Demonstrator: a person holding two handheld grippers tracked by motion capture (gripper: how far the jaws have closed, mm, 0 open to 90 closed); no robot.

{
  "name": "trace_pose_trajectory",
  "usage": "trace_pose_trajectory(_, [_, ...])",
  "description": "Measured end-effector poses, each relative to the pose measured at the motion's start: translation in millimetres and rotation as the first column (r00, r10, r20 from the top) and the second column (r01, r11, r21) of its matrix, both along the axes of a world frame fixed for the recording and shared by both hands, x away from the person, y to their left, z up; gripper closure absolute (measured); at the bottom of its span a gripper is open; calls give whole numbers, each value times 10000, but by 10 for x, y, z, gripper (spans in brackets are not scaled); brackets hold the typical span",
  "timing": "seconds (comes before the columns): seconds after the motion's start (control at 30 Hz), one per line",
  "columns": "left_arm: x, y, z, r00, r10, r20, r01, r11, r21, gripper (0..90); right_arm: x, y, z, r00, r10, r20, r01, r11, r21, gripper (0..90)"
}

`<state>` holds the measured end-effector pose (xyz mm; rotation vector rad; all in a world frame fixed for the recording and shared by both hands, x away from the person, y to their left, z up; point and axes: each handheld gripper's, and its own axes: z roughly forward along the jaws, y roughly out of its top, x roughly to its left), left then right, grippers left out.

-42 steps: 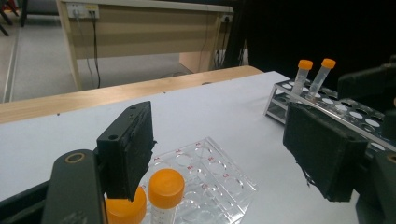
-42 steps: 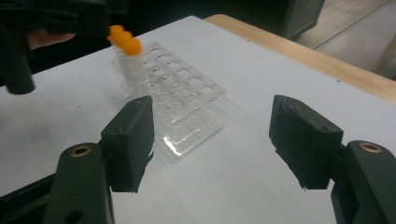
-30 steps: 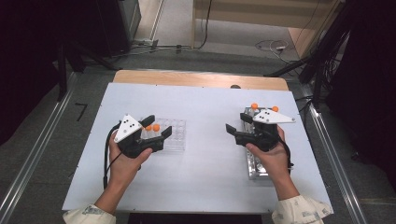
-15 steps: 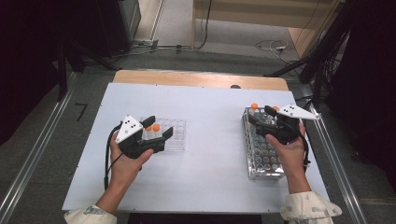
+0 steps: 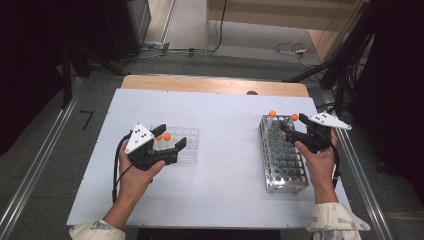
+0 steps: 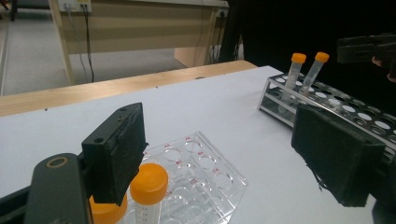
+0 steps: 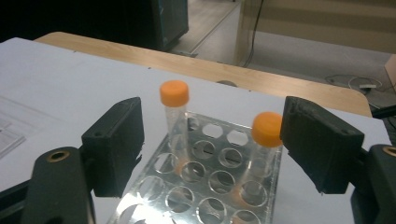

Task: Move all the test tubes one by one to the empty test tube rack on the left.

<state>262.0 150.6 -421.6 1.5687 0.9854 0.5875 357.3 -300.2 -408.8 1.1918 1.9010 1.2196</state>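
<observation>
Two orange-capped tubes [image 5: 163,136] stand in a clear well tray [image 5: 189,146] at the table's left. My left gripper [image 5: 171,136] hovers over them, open; in the left gripper view [image 6: 224,158] one tube [image 6: 148,189] stands just inside the left jaw. A metal tube rack [image 5: 282,157] sits at the right with two more orange-capped tubes [image 5: 272,115] in its far rows. My right gripper [image 5: 286,129] is open at the rack's far right. In the right gripper view [image 7: 210,144] both tubes [image 7: 175,112] rise between the jaws, and one cap [image 7: 266,129] is close to the right jaw.
The white table top [image 5: 230,125] ends in a wooden strip [image 5: 210,85] at the far edge. Cables [image 5: 290,50] lie on the floor beyond it. Metal rails [image 5: 30,175] run along both sides of the table.
The right gripper has moved right, off the middle of the rack to its far right side, uncovering the rack. The left gripper has barely shifted.
</observation>
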Motion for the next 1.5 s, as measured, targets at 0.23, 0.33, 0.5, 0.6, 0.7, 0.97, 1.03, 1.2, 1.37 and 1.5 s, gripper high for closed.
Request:
trace_pose_trajectory(0.23, [-4,-10,0,10000,-28,17,28,10000,6,189,103,-149,-176,9992,-385,-67,385,9993,-31,237])
trace_pose_trajectory(0.33, [-2,-16,-1,10000,-56,37,56,10000,30,189,151,-182,-263,9990,-421,-167,421,9991,-11,262])
trace_pose_trajectory(0.5, [-2,-28,-5,10000,-82,20,82,10000,20,189,209,-217,-340,9988,-402,-286,404,9992,53,305])
trace_pose_trajectory(0.6, [-3,-34,-8,10000,-90,8,90,10000,35,189,238,-220,-376,9990,-319,-322,320,9995,33,328])
trace_pose_trajectory(0.7, [-5,-35,-9,9999,-103,15,103,9999,40,189,269,-218,-408,9989,-263,-381,264,9996,18,360])
trace_pose_trajectory(0.97, [-3,-47,-16,9999,-145,-2,145,9999,72,189,344,-252,-482,9990,-34,-448,39,9999,108,510])
trace_pose_trajectory(1.03, [-2,-45,-16,9999,-140,-8,140,9999,75,189,350,-260,-487,9992,33,-395,-25,9998,190,541])
trace_pose_trajectory(1.2, [1,-52,-22,9999,-146,-20,146,9999,45,189,365,-254,-502,9993,98,-365,-93,9999,143,586])
trace_pose_trajectory(1.37, [-1,-51,-21,9999,-147,-8,147,9999,58,189,382,-243,-526,9992,145,-368,-143,9999,47,635])
trace_pose_trajectory(1.5, [-1,-49,-24,9999,-131,11,130,9999,52,189,387,-257,-531,9992,75,-380,-72,9999,95,697])
